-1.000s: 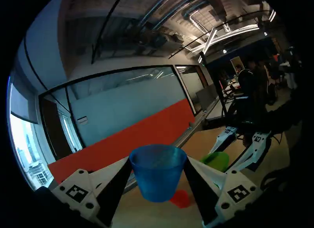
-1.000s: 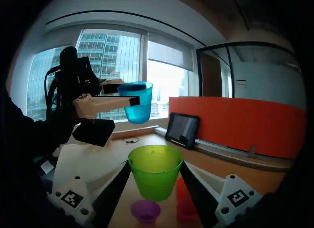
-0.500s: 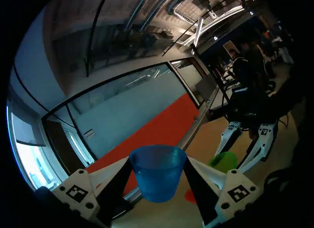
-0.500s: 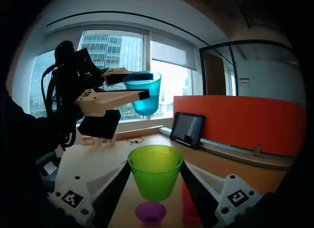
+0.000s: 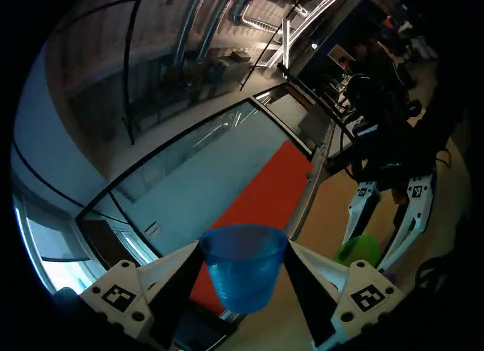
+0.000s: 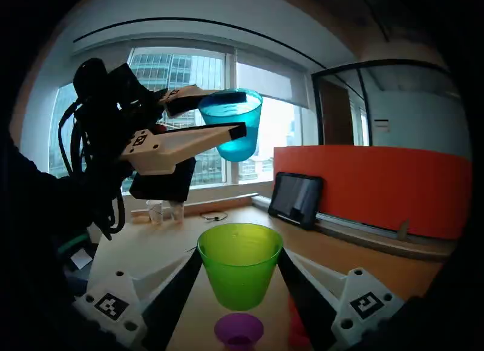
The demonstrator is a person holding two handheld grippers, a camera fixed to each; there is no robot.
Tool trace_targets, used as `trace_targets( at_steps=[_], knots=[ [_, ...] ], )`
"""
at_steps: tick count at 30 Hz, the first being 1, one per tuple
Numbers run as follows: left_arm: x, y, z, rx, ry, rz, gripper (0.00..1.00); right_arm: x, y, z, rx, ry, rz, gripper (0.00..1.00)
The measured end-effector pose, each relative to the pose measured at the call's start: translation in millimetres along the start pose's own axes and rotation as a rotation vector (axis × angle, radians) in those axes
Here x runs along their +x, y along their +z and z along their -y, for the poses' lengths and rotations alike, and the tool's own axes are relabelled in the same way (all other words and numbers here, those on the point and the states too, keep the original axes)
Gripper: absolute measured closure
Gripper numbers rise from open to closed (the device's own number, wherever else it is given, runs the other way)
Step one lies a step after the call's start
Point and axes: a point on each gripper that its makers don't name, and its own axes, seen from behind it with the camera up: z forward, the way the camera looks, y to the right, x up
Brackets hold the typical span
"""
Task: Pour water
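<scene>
The left tongs (image 5: 243,255) are closed about as far as a blue cup (image 5: 243,277) allows, one finger pressed on each side of it, and the cup sits between them with its mouth up. From the right gripper view the same blue cup (image 6: 233,124) is held high in the air in front of the window (image 6: 175,72), leaning only a little, well above the tabletop (image 6: 339,260). I cannot tell whether there is water in it. The right tongs (image 6: 240,258) are likewise closed on a green cup (image 6: 240,269), both fingers against its sides, the cup upright and lower than the blue one. Below the green cup a purple cup (image 6: 239,330) stands on the tabletop, with a red cup (image 6: 296,327) just beside it. Farther back, a dark tablet (image 6: 296,200) leans up near an orange partition (image 6: 387,187). In the left gripper view the green cup (image 5: 358,249) appears farther off, between white fingers.
</scene>
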Motion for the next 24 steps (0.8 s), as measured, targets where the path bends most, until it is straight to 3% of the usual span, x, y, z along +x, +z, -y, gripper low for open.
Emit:
trace_targets(
  at_steps=[24],
  knots=[
    [6.2,7.7,-0.7,0.020,0.222,0.002,0.12,1.1,7.8,7.0,0.028,-0.008,0.003,0.09]
  ],
)
